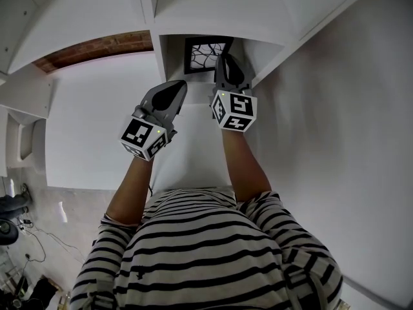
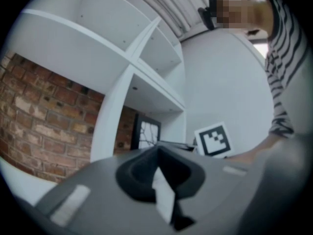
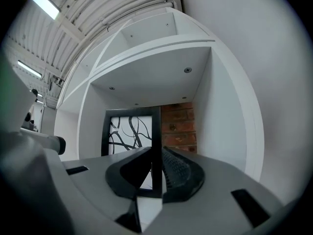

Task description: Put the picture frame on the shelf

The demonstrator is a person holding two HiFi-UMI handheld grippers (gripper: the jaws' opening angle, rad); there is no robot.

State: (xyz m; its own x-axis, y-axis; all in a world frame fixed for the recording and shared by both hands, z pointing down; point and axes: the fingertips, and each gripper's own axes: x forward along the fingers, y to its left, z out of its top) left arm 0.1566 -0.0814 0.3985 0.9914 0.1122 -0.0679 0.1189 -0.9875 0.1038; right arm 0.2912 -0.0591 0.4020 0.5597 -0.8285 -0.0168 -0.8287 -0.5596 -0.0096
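Observation:
The picture frame (image 1: 205, 55) is black with a white print of dark curling lines. It stands upright inside a cubby of the white shelf (image 1: 169, 60), seen from the front in the right gripper view (image 3: 128, 131). My right gripper (image 1: 227, 68) reaches into the cubby, shut on the frame's right-hand edge (image 3: 156, 165). My left gripper (image 1: 173, 94) hangs just outside the cubby, lower left of the frame, jaws together and holding nothing (image 2: 157, 148). In the left gripper view the frame (image 2: 145, 133) shows beyond the cubby's upright.
The shelf unit has several white cubbies with dividers (image 2: 132, 62) and a low ceiling over this one (image 3: 156, 72). A red brick wall (image 1: 97, 47) shows behind the open back (image 3: 178, 126). A plain white wall (image 1: 348, 108) runs along the right.

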